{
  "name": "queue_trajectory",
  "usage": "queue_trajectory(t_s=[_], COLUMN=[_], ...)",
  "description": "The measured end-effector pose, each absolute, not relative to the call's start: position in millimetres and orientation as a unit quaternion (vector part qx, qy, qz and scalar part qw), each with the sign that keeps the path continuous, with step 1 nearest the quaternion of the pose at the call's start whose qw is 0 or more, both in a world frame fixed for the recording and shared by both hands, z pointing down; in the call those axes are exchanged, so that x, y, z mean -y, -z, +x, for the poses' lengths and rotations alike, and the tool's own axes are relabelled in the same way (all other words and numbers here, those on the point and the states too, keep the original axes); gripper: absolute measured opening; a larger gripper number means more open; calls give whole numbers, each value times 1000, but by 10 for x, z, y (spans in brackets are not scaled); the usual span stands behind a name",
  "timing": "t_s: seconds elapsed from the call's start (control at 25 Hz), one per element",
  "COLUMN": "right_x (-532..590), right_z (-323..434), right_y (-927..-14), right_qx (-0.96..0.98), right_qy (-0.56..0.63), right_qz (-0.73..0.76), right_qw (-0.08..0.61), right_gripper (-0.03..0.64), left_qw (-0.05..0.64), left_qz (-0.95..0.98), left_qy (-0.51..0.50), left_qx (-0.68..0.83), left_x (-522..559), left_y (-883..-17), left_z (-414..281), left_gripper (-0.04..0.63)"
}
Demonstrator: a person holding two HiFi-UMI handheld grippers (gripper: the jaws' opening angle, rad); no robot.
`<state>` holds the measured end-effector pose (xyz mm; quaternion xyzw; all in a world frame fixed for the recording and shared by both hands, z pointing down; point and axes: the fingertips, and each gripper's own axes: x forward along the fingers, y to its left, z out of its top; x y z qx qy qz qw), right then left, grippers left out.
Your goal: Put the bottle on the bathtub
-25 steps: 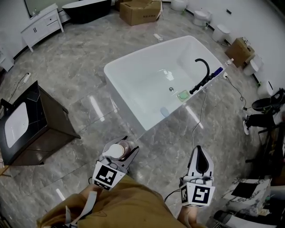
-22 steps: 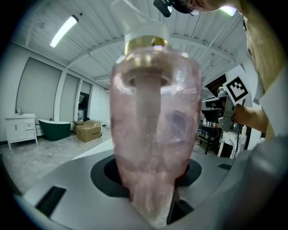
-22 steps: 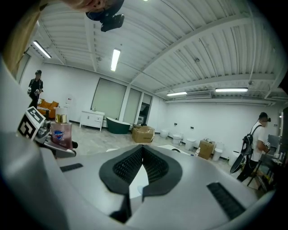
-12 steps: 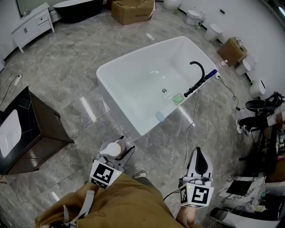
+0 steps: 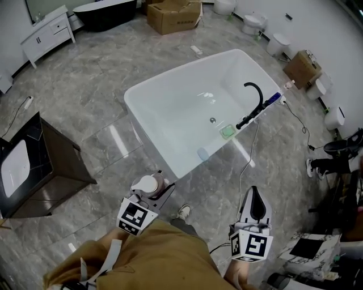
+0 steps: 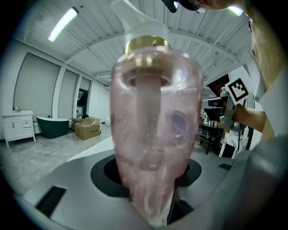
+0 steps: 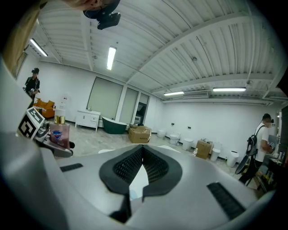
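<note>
1. A translucent pink pump bottle with a gold collar and white pump head (image 5: 146,185) rides upright in the left gripper (image 5: 156,190). It sits at about 6 o'clock in the head view, over the grey marble floor (image 5: 96,85). The left gripper view shows the jaws clamped low on the bottle's body with the pump uppermost. That hold looks chosen to keep the bottle level, so it can be stood down on its base.

2. The white rectangular freestanding bathtub (image 5: 176,113) lies toward 1 o'clock from the bottle and well apart from it, its nearest corner turned toward the carrier. By that gap, the job appears to be in its carrying stage, with the placing not yet begun.

3. The right gripper (image 5: 253,201) hangs at 5 o'clock, close beside the person's tan-clad body. Its jaws are drawn together on nothing, apparently a spare hand kept clear of the load.

4. The tub's 3 o'clock rim carries a curved black faucet (image 5: 256,97) and a small green dish-like item (image 5: 228,131). The bare rim nearer the carrier therefore looks the easier landing spot.

5. Farther out, a dark cabinet with a white inset basin (image 5: 54,161) stands at 9 o'clock. A brown cardboard box (image 5: 173,14) sits at 12 o'clock.
</note>
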<state>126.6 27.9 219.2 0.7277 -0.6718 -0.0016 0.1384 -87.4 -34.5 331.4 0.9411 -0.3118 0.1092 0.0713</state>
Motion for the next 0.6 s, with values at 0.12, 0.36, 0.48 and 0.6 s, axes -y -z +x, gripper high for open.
queue_trajectory(t_s=[0.12, 0.36, 0.48, 0.6], right_x=[-155, -39, -7, 13], right_z=[1409, 1738, 1843, 1949], right_y=[-2134, -2138, -2171, -2216], right_qx=[678, 687, 689, 690], right_qy=[8, 3, 0, -4], right_qz=[725, 721, 719, 718], right_qw=[119, 96, 90, 92], right_gripper=[5, 5, 5, 5], left_qw=[61, 34, 26, 29], left_qz=[941, 941, 940, 937], left_qy=[-94, -72, -76, -83], left_qx=[320, 329, 332, 337], left_x=[386, 547, 602, 663], left_y=[-3187, -2871, -2890, -2966], left_z=[-751, -398, -307, -228], left_gripper=[221, 221, 221, 221])
